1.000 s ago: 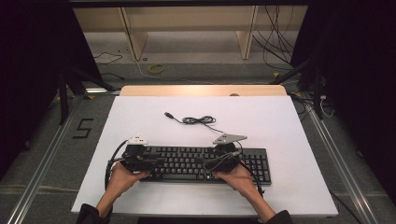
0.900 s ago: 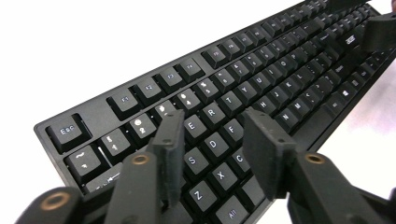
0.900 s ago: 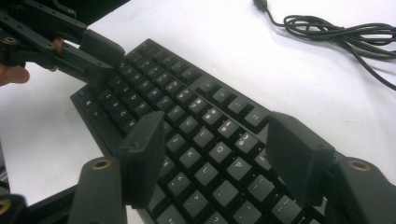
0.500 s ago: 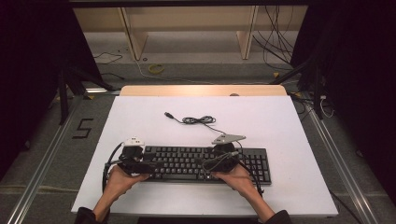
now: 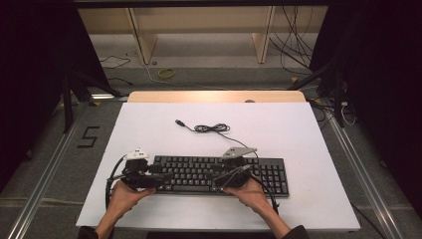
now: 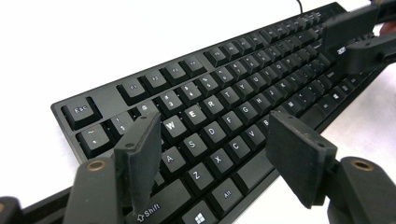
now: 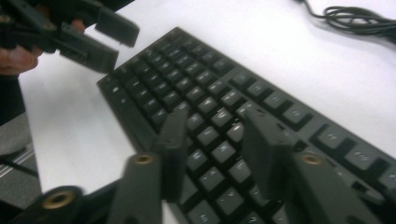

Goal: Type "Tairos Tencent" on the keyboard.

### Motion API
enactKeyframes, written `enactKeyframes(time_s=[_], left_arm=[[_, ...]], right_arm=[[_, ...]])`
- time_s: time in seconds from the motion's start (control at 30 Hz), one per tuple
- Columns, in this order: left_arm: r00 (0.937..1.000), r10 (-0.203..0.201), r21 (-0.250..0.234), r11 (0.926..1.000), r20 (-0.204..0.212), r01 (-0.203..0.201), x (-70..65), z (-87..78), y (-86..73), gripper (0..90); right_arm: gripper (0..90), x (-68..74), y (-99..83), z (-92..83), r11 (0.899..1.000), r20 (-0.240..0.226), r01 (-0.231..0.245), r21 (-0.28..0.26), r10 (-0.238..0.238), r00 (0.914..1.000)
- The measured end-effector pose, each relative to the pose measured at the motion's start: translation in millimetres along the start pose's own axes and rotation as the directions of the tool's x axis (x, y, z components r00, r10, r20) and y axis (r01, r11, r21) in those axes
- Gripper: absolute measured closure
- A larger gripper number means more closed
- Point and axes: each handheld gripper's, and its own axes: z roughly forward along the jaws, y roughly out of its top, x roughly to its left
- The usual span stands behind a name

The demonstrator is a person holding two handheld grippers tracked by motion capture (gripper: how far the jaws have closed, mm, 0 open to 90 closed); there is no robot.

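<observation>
Black keyboard: a full-size black plastic keyboard [image 5: 219, 174] with white-lettered keys lies flat along the near part of the white tabletop [image 5: 298, 129], long side toward the person, both hands at its front edge.

Cable: its thin black cord [image 5: 211, 128] runs back from the rear edge and lies in a loose coil on the white surface, plug end free, well apart from both grippers.

Left gripper: the black two-jaw left gripper [image 6: 212, 151] hovers over the keyboard's left end. Its jaws have just been opening and now stand spread wide above the letter rows, with keys below the gap but nothing pinched; it is released.

Right gripper: the black right gripper [image 7: 212, 142] is over the keys right of the middle. Its jaws have just been closing, yet a gap shows between the pads in its own view, and only keys lie beneath. It grasps nothing. Whether a pad tip rests on a key I cannot tell, the view being blurred.

Change since a second ago: the keyboard sits where it did, and both hands have kept their places at its front; only the jaws have worked.

Meaning: this reads as pressing or probing keys rather than lifting, so the keyboard is likely to stay put for now.
</observation>
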Motion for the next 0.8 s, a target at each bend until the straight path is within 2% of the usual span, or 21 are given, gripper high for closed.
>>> enactKeyframes(time_s=[0.07, 0.27, 0.5, 0.8], left_arm=[[1.0000, 0.001, -0.010, 1.0000, 0.002, -0.001, -1.1, -0.5, -1.5, 34.6], [1.0000, 0.007, -0.020, 0.9998, 0.003, -0.007, -3.5, -0.8, -6.3, 33.3], [1.0000, 0.001, -0.025, 0.9997, 0.003, -0.001, -4.7, -4.2, -10.0, 33.5], [1.0000, -0.003, -0.026, 0.9997, 0.000, 0.003, -4.2, -6.2, -13.1, 33.6]], right_arm=[[72.2, 3.5, -2.8, 3.0, 1.000, -0.017, 0.016, 0.014, -0.016, 0.9997], [83.9, 11.0, -8.6, 11.4, 0.998, -0.035, 0.043, 0.056, -0.041, 0.9986], [89.7, 17.0, -12.5, 18.6, 0.994, -0.038, 0.064, 0.087, -0.060, 0.9975], [90.0, 20.3, -16.4, 27.3, 0.991, -0.032, 0.074, 0.115, -0.071, 0.9970]])
